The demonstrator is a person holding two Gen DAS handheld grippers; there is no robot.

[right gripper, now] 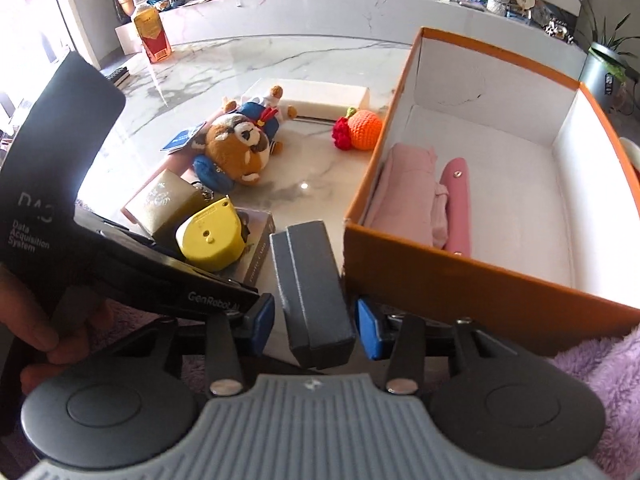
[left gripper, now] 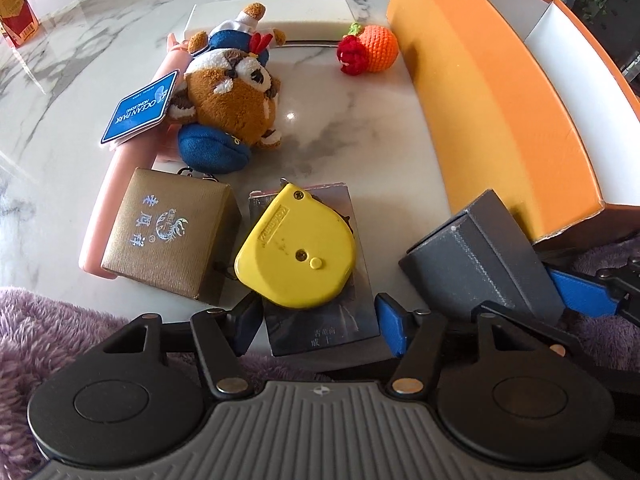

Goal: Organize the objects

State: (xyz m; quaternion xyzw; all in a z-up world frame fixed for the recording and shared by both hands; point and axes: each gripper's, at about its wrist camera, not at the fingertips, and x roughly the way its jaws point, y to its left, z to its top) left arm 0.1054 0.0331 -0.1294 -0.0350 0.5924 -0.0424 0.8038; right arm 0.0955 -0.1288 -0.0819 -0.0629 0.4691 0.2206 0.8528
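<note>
My left gripper (left gripper: pixel 320 324) points down at a dark flat box (left gripper: pixel 308 338) with a yellow tape measure (left gripper: pixel 296 248) lying on it. Its blue pads stand close beside the box's two long edges, and I see no clear press. The right wrist view shows the left gripper's black body (right gripper: pixel 160 276) low over that box (right gripper: pixel 258 256). My right gripper (right gripper: pixel 316 320) is shut on a grey box (right gripper: pixel 312 280), held tilted off the table next to the orange box (right gripper: pixel 460 276). The grey box (left gripper: pixel 480 252) shows at the right in the left wrist view.
The orange box holds a pink cloth (right gripper: pixel 404 188) and a pink case (right gripper: pixel 458 204). On the marble table (left gripper: pixel 340 132) lie a gold box (left gripper: pixel 168 232), a brown plush toy (left gripper: pixel 236 92), a crochet orange (left gripper: pixel 376 48) and a white box (left gripper: pixel 272 20). Purple fluffy sleeves (left gripper: pixel 48 320) line the near edge.
</note>
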